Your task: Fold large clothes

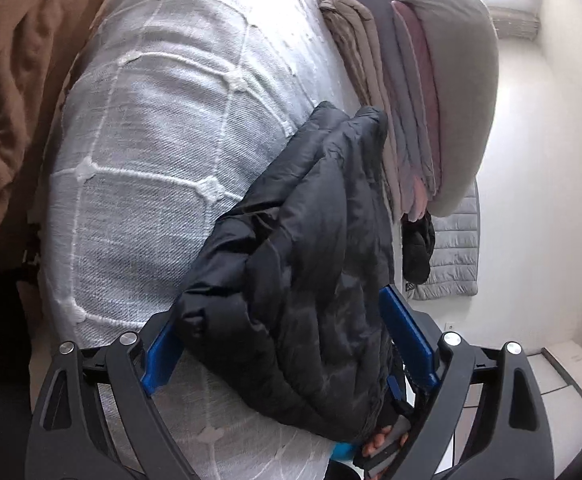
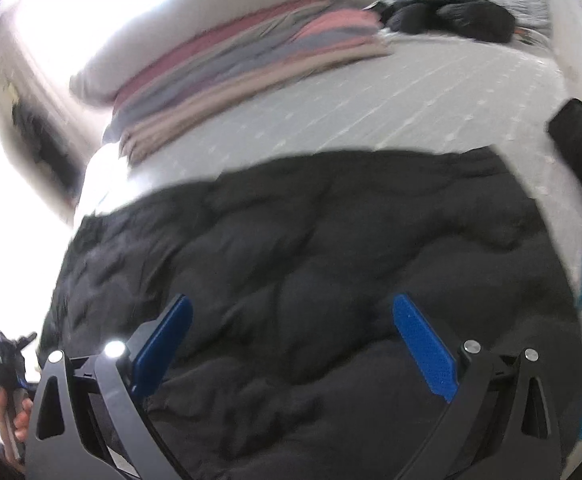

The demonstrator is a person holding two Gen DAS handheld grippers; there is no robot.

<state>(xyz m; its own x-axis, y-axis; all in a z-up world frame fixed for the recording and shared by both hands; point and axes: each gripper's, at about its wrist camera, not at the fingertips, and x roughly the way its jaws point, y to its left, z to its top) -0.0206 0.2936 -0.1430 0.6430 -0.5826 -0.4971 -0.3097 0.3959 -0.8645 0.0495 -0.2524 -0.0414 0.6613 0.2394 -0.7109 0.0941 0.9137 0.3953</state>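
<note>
Left wrist view: my left gripper (image 1: 287,344) has its blue-padded fingers (image 1: 409,342) spread wide with a bunched fold of the black quilted puffer jacket (image 1: 303,256) between them; I cannot tell whether the pads press on it. The jacket lies on the bed's white tufted cover (image 1: 159,140), near a stack of folded grey, pink and beige clothes (image 1: 407,92). My right gripper (image 2: 291,344) (picture blurred) hangs wide open over the spread jacket (image 2: 311,240), gripping nothing.
</note>
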